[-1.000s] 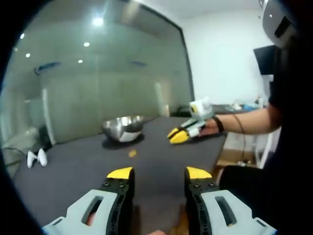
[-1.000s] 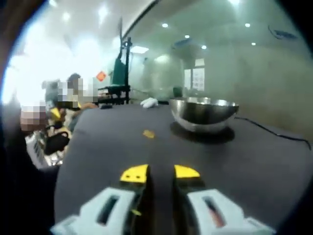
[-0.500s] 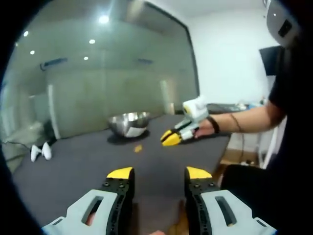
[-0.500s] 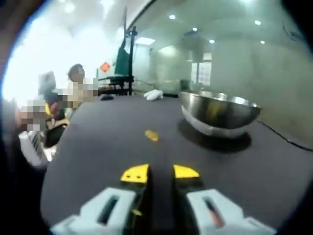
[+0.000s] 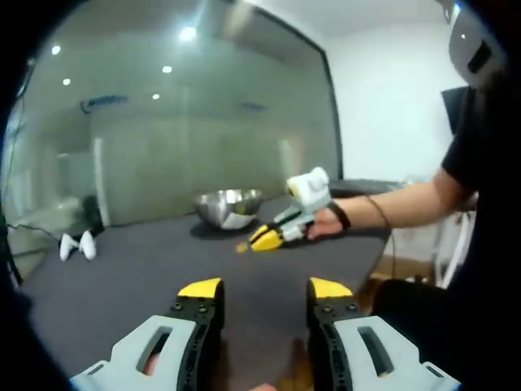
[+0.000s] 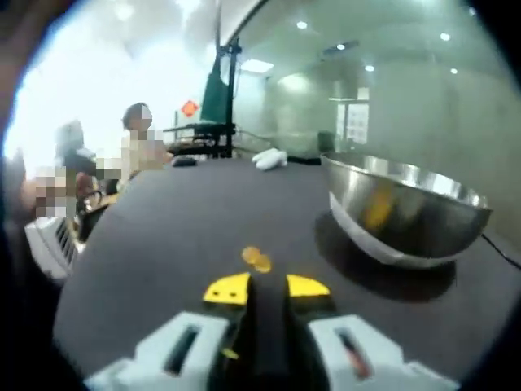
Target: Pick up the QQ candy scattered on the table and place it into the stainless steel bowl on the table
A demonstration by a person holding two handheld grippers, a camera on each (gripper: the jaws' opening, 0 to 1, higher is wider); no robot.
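With jaws narrowly parted, the right gripper sits near the candy, left of the bowl; the left gripper is open.

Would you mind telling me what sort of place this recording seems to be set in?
Probably an office or meeting room. A long dark table runs beside a big frosted glass partition that mirrors ceiling spotlights, and people sit at the far end near a stand. A stainless steel bowl sits on the table.
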